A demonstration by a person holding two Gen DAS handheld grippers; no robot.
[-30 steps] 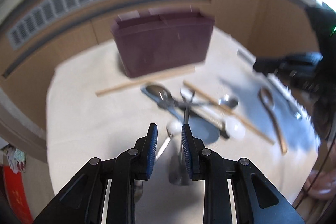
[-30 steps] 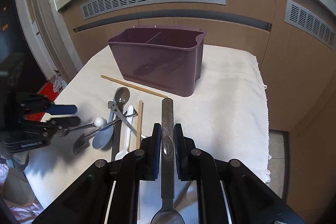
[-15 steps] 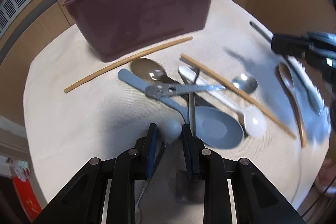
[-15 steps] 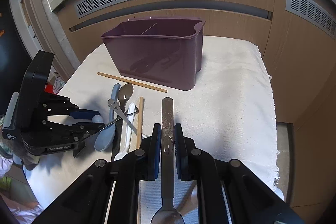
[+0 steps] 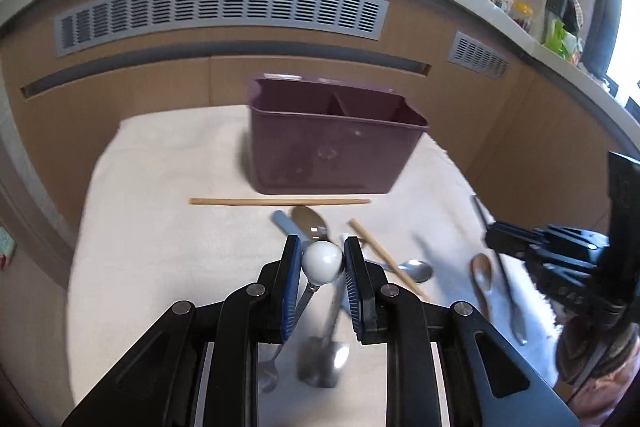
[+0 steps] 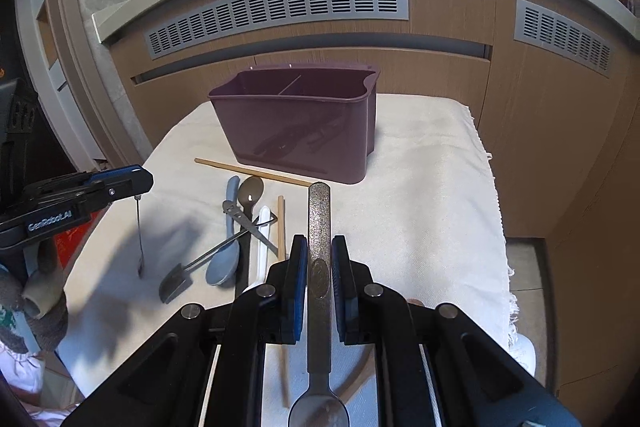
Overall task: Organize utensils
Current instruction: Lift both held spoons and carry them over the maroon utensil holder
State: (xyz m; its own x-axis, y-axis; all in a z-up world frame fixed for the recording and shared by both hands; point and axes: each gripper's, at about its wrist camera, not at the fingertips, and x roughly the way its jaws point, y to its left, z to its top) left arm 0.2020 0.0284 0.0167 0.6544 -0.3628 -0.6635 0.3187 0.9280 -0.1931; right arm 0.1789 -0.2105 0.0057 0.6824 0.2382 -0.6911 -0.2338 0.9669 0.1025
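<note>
A purple divided caddy stands at the back of the cloth. My left gripper is shut on the white ball end of a thin metal spoon. The spoon's stem hangs down clear of the cloth. My right gripper is shut on the flat handle of a steel spoon, whose bowl points back toward me. A chopstick lies along the caddy's front.
Loose on the white cloth lie a blue spoon, a white spoon, a shovel-shaped spoon, a second chopstick and a wooden spoon. Wood cabinet fronts stand behind. The cloth drops off at right.
My left gripper took the ball between its pads and rose with the spoon off the cloth, tilting up toward the caddy. The right gripper kept its spoon and drifted slightly.
</note>
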